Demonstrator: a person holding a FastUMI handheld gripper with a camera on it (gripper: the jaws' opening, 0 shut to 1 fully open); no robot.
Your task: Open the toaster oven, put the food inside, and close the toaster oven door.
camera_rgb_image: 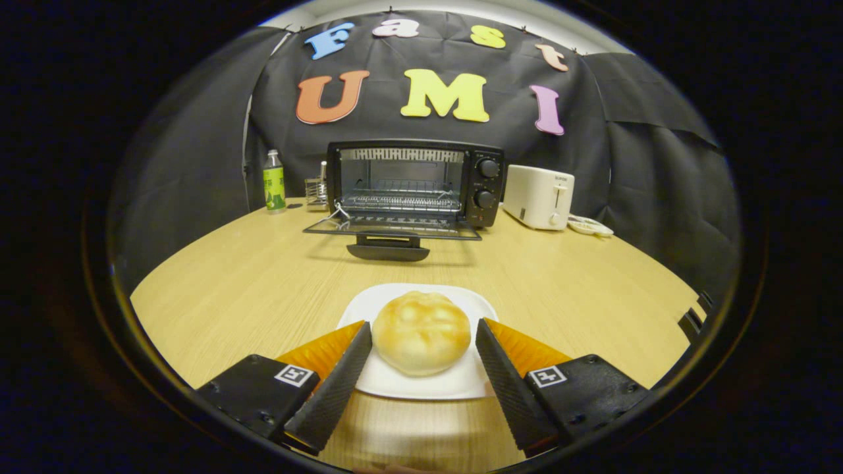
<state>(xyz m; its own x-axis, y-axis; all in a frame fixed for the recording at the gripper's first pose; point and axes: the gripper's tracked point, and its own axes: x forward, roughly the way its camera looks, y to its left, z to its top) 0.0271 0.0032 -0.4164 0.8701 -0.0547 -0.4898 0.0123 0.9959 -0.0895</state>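
Toaster oven (416, 184): stands at the far side of the wooden table (250, 276), against the black cloth wall; two round knobs (487, 182) sit one above the other on its right-hand panel; a wire rack (395, 201) is visible inside the cavity.
Oven door (392, 228): folded fully down and forward, lying roughly level just above the table; its dark handle (388, 251) points toward the gripper.
Bun (421, 331): round, golden-brown, resting on the white plate (454, 382); located between the two fingers, well short of the oven.
White plate: sits on the table near the gripper; the finger ends overlap its left and right rims in the view.
Gripper (423, 332): fingers spread apart, one on each side of the bun; the left finger appears at or very near the bun's side; the right finger shows a narrow gap; actual contact cannot be confirmed.
Bottle (274, 182): green-labelled, upright, left of the oven; a small wire holder (317, 190) stands between bottle and oven.
White toaster (539, 197): just right of the oven; a small white dish (590, 226) lies beside it on the right.
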